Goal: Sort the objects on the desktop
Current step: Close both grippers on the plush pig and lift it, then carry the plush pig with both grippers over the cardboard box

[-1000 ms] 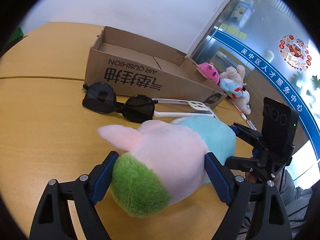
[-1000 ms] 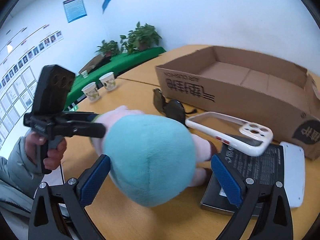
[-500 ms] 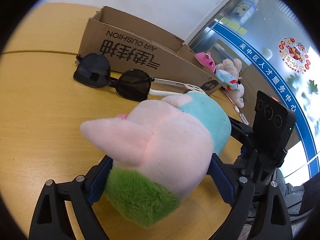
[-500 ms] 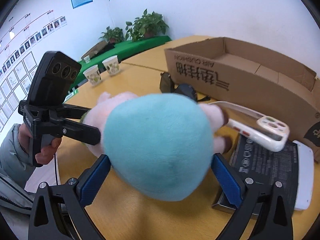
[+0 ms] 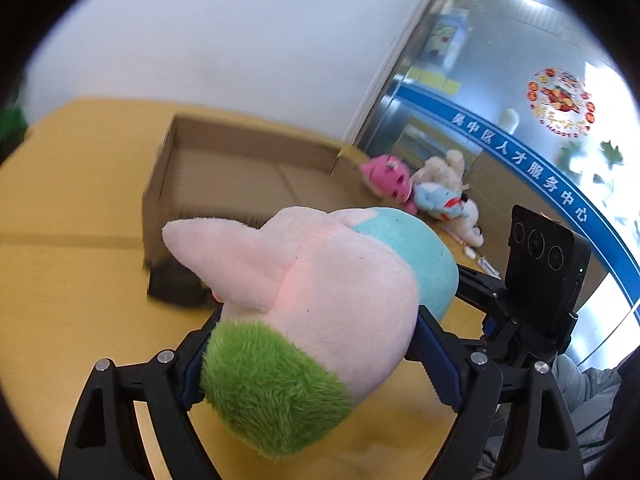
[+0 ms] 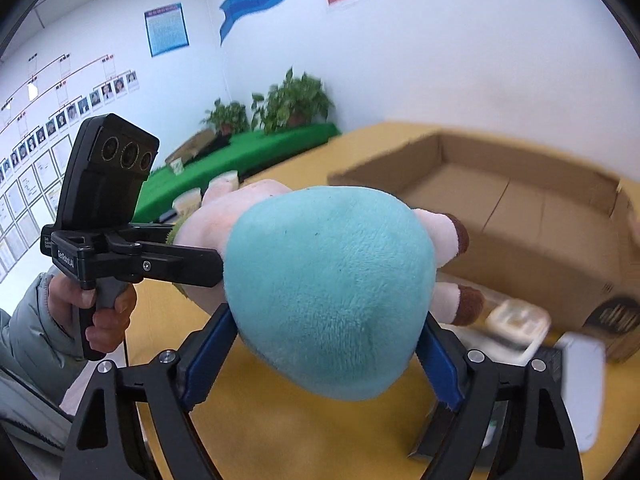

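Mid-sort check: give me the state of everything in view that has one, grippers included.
Pink, teal and green plush toy: lifted off the table, clamped at both ends.
Left gripper: shut on its pink-green end.
Right gripper: jaws just closing, shut on its teal end.
Brown cardboard box: open-topped, nothing visible inside.
White phone case: lying on the table.

Clamped between the blue pads of the left gripper (image 5: 316, 356): a pink, green and teal plush toy (image 5: 320, 300), raised off the yellow table (image 5: 60, 300). Behind the toy, an open cardboard box (image 5: 240, 176); right of the box, small plush animals (image 5: 424, 192)
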### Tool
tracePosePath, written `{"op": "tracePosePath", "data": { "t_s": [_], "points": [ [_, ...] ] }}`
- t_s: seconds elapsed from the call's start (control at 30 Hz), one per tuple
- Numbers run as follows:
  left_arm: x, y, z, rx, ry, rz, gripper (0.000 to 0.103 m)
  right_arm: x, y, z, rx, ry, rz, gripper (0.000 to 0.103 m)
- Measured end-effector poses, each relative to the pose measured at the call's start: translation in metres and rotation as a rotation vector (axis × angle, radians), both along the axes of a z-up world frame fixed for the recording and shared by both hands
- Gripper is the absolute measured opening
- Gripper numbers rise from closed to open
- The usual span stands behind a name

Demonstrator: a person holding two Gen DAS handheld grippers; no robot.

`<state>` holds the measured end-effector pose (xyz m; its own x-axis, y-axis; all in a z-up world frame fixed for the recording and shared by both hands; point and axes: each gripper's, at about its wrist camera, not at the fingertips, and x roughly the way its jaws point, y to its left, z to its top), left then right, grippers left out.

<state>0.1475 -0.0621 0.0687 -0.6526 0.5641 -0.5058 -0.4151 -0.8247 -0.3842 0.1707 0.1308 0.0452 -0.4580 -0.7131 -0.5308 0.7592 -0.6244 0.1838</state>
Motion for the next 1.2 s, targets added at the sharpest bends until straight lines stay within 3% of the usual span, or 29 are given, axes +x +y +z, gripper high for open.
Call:
{"op": "tracePosePath", "data": {
  "t_s": [0.2,0.37,0.57,0.8,0.97,1.2],
  "points": [
    [-0.044,0.022,0.097,-0.084,0.234,-0.036,0.087,-0.033,0.018,0.083,-0.03,0.161,-0.079,0.085],
    [-0.081,0.033,0.174,-0.099,0.417,-0.073,0.087,-0.065,0.035,0.154,-0.062,0.285,-0.119,0.085],
    [-0.126,0.024,0.217,-0.057,0.476,-0.061,0.087,-0.105,0.037,0.199,-0.072,0.338,-0.138,0.08],
    [-0.199,0.013,0.199,-0.106,0.403,-0.017,0.087,-0.193,0.018,0.186,-0.121,0.22,-0.148,0.077],
    [-0.255,0.009,0.166,-0.133,0.323,0.0,0.087,-0.256,0.006,0.149,-0.133,0.115,-0.149,0.077],
    [-0.329,-0.013,0.095,-0.112,0.152,0.017,0.087,-0.341,-0.018,0.078,-0.051,-0.049,-0.171,0.077]
  ]
}}
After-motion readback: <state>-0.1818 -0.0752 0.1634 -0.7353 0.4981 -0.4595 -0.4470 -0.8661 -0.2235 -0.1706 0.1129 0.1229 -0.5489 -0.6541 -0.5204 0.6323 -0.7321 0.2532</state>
